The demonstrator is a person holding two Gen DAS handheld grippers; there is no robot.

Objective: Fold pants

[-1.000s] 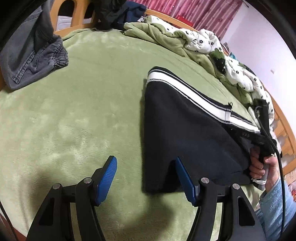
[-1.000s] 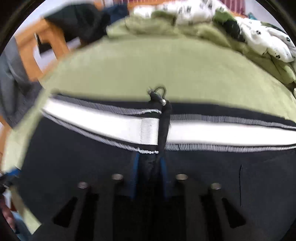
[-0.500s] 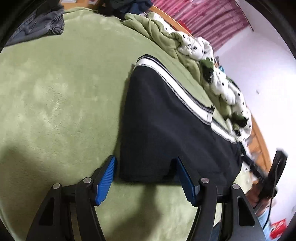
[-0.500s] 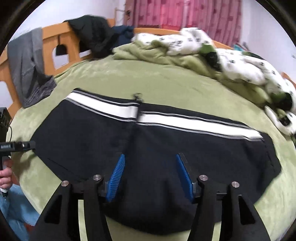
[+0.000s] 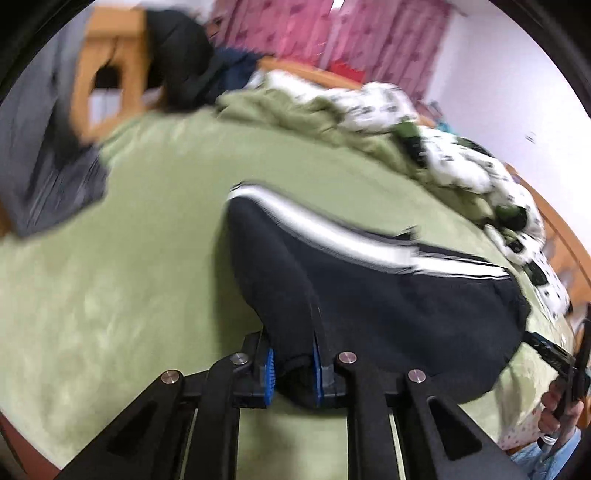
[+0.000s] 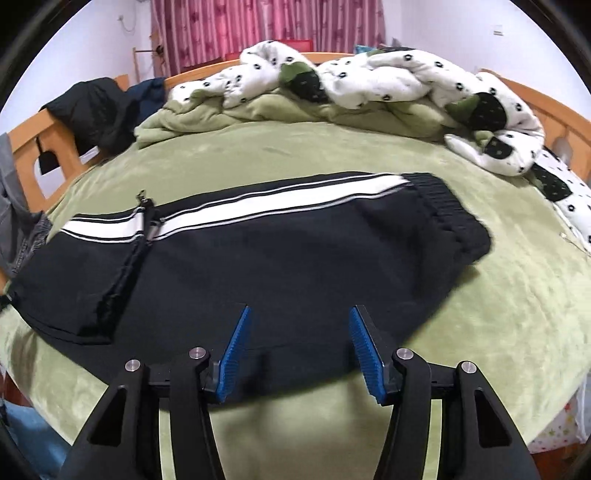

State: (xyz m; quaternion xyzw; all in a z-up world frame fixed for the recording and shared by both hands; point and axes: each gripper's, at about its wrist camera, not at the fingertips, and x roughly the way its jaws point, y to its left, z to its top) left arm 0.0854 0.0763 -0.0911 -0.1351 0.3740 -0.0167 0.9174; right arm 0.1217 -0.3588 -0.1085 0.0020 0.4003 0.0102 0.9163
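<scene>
Left wrist view, and it's a blurry one: the left gripper (image 5: 291, 365) has just snapped closed and its blue pads (image 5: 269, 369) are clamped on the near edge of the black pants (image 5: 369, 295), the cloth bunched up between them and pulled into a ridge that runs away from the jaws. The pants lie across the green blanket (image 5: 129, 277) on the bed, white side stripe (image 5: 332, 232) curving along the far edge. Off at the right rim a hand (image 5: 557, 402) grips the other tool's handle, just past the end of the garment. A grey garment (image 5: 48, 177) hangs at the left by the wooden bed frame (image 5: 107, 55), and a spotted white quilt (image 5: 424, 125) is heaped at the back. Over to the right wrist view, nice and sharp: the right gripper (image 6: 299, 347) stands open above the near hem of the pants (image 6: 295, 266), its jaws having narrowed a touch, blue pads (image 6: 236, 347) apart and nothing pinched between them. The pants stretch flat left to right on the blanket (image 6: 517, 314), the ribbed waistband (image 6: 447, 214) at the right end, the stripe (image 6: 258, 203) along the far side, a zipper pull (image 6: 146, 197) near the left. Quilt (image 6: 388, 77) piled behind, pink curtains (image 6: 266, 26) on the wall beyond.
</scene>
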